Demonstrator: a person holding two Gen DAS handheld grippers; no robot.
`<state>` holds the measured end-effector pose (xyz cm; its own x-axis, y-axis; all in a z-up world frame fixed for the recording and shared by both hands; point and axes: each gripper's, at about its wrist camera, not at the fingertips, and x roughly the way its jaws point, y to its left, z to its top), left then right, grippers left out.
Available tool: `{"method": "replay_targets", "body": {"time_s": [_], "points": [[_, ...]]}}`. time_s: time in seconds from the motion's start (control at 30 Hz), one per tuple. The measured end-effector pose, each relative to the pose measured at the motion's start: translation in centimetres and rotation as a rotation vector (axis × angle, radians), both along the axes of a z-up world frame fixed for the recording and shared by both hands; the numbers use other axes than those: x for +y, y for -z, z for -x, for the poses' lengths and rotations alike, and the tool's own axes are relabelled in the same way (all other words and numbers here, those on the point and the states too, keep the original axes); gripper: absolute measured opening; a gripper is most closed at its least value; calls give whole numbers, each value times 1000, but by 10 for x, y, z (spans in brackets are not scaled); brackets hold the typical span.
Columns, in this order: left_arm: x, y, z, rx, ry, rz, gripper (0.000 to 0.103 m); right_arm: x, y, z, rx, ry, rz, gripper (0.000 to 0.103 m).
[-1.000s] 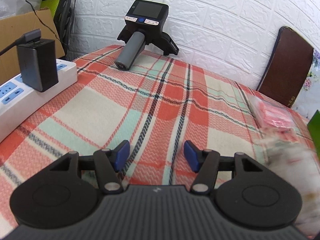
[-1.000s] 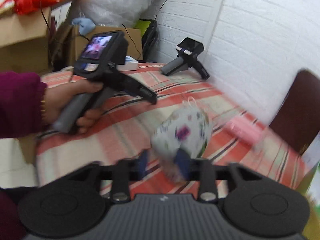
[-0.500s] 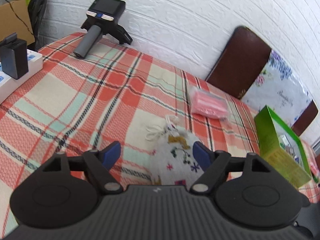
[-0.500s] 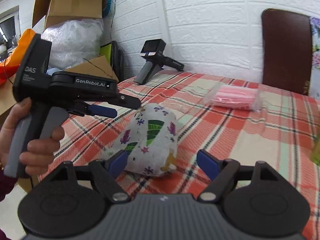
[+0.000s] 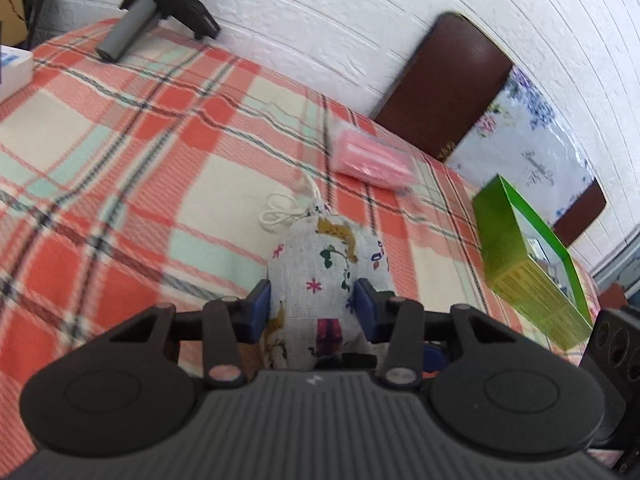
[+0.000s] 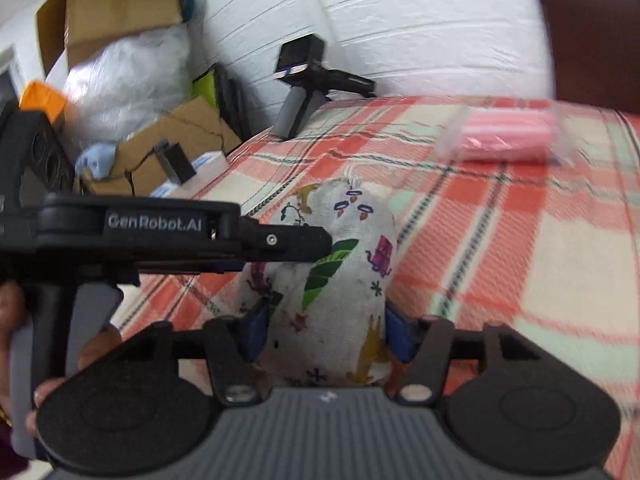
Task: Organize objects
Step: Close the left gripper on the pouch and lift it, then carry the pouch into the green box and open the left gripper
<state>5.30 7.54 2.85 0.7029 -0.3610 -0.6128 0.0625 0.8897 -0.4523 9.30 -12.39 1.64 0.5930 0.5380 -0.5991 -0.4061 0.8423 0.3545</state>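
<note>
A small white drawstring pouch point(image 5: 320, 276) with colourful prints lies on the plaid tablecloth point(image 5: 132, 148). My left gripper point(image 5: 314, 310) has its blue pads pressed against both sides of the pouch. My right gripper point(image 6: 326, 330) also has its pads against both sides of the same pouch point(image 6: 340, 280). The left gripper's body point(image 6: 160, 232) shows from the side in the right wrist view, reaching across the pouch. A pink packet in clear wrap point(image 5: 370, 158) lies beyond the pouch; it also shows in the right wrist view point(image 6: 508, 136).
A green open box point(image 5: 528, 260) stands at the right. A spare handheld gripper point(image 5: 160, 4) lies at the table's far end by the white brick wall. A power strip point(image 6: 200, 172) sits at the left edge. A brown chair back point(image 5: 444, 84) stands behind the table.
Both grippers have closed from wide open onto the pouch, one from each end. The left gripper has moved forward and right so that the pouch sits between its pads.
</note>
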Motion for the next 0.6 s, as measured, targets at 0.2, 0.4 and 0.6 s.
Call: {"method": "replay_targets", "body": {"time_s": [0.2,0.4,0.6], "points": [[-67,0,13,14,156,17,47,-58,-2,48,-13,136,17,54],[-148,-7,14,-9,336,-50,47,-113,-3,86,-32,320,36,53],[-217,-6,10,-15,499,-60,46,-162,1,115,-52,496,52,51]]}}
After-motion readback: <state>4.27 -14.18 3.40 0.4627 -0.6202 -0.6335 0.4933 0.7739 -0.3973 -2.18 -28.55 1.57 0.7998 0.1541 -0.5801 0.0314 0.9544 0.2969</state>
